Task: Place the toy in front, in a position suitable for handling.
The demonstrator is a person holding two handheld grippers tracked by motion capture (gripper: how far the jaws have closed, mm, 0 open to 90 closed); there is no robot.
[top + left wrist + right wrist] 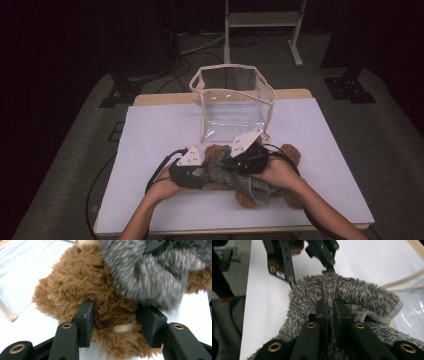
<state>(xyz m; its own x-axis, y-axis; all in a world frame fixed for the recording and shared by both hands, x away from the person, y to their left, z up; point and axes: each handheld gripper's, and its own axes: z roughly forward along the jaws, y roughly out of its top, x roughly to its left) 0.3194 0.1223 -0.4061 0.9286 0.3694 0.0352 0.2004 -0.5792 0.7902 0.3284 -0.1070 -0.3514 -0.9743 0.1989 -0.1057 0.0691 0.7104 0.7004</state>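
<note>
At the near edge of the bench (150, 210) the person's forearms come in from 6 o'clock, each hand around a gripper. The left hand (161, 188) holds the left gripper (196, 172), whose grey three-cornered plate faces up; from above its jaws are buried in fur. In the left gripper view the left gripper (116, 323) has its two black jaws set apart, with the brown teddy bear (82, 290) bulging between them and both inner faces pressed into the fur, so it looks clamped on the bear, though the fur hides the contact itself.

The right hand (277, 172) holds the right gripper (235, 162) at 3 o'clock of the left one, pointing toward it. In the right gripper view the right gripper (330, 310) has its jaws nearly together, pinching a fold of the grey furry scarf (352, 292); the left gripper's black linkage shows blurred at 12 o'clock, touching the scarf's far edge.

From above, the teddy bear (292, 152) lies across the bench's near middle, largely covered by hands and grippers, and the scarf (252, 189) drapes over it; its near end is hard to separate from the bear's legs. Beyond, at 12 o'clock, a clear plastic bag with cream trim (232, 102) stands open on the bench. The floor behind is dark, with a pale frame (262, 20) cut off at the top.
</note>
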